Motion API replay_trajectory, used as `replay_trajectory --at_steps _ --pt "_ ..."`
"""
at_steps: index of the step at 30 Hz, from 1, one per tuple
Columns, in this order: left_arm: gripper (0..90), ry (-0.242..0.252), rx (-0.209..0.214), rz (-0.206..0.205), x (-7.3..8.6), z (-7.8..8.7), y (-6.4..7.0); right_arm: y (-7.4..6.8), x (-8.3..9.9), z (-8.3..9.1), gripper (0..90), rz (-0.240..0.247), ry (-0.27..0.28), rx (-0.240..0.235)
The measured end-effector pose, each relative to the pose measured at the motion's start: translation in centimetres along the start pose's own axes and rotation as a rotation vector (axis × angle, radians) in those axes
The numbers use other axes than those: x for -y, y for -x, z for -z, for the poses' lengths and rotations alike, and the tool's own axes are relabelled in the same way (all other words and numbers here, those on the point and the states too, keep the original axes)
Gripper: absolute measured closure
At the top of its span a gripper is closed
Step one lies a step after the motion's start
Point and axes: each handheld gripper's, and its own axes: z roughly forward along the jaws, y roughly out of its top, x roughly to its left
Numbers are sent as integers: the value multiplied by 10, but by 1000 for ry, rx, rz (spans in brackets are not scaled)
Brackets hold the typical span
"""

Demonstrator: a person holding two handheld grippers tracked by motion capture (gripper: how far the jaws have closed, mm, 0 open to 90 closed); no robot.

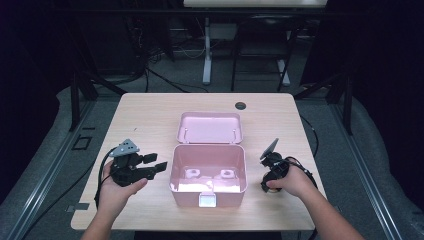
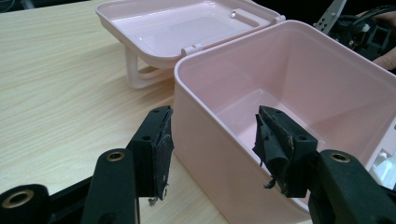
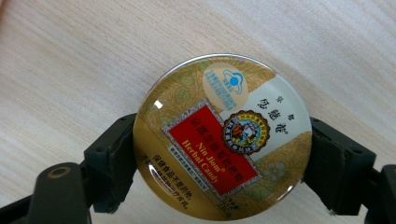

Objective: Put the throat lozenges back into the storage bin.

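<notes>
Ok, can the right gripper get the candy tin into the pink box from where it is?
Probably yes. The right gripper is shut on the round herbal candy tin just right of the pink box, whose lid lies folded back, leaving the top open. The left gripper straddles the box's left wall.

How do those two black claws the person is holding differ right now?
The left claw is open and holds nothing, its jaws set either side of the near wall of the open pink plastic box. The right claw is shut on a round gold candy tin, pointing down over the pale wooden table. Both have two black jaws, and each is held in one hand.
</notes>
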Motion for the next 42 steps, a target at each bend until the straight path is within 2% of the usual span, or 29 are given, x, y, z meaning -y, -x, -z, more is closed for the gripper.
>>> replay_trajectory --at_steps 18,25,42 --pt "460 0 0 1 0 -1 0 -5 0 7 197 31 -4 7" --pt "460 5 1 3 1 -2 0 -8 -1 12 198 69 5 11" --pt "460 3 -4 2 1 -2 0 -14 -2 31 198 127 9 37"
